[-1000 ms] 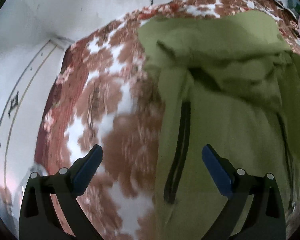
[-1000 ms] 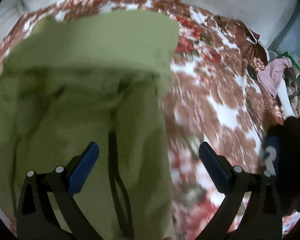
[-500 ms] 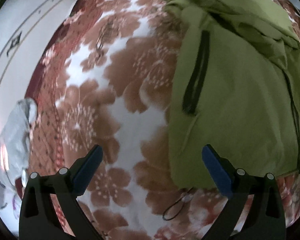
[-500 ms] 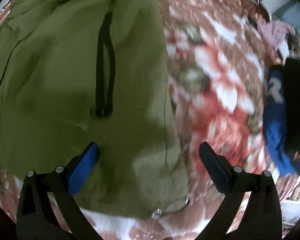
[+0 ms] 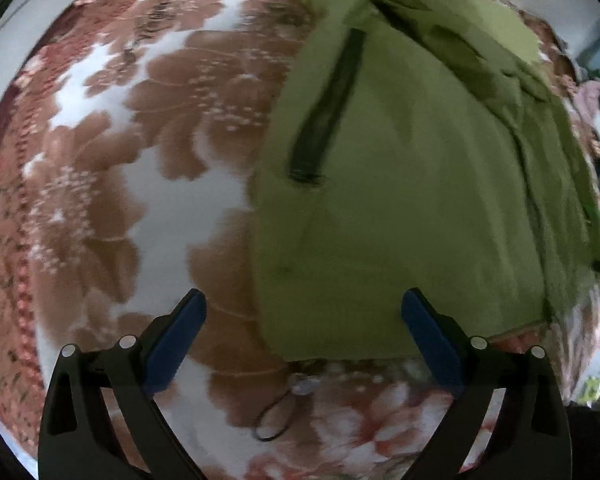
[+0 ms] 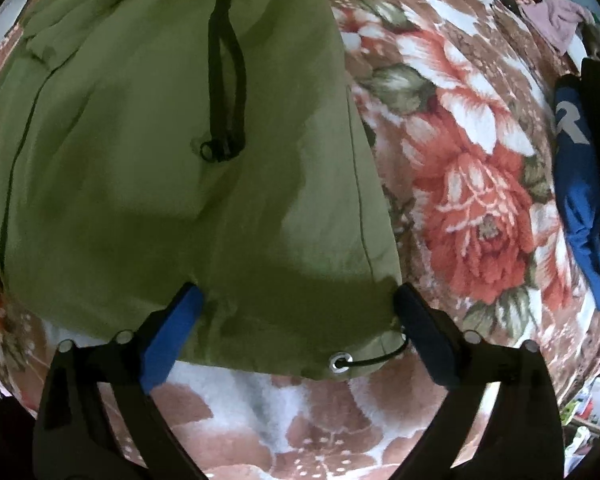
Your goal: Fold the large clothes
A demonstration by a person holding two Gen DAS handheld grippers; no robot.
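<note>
Both grippers, left gripper [image 5: 302,312] and right gripper [image 6: 296,304], straddle the green jacket's [image 6: 148,184] lower-frame hem, jaws spread but just closing (nothing pinched); folding seems barely begun.

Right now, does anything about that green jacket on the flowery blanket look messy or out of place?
Mostly tidy. The green jacket lies flat on the floral blanket, but its upper part is rumpled into folds, and a black drawstring pokes from the hem eyelet. A loose cord loop also lies on the blanket below the hem.
</note>
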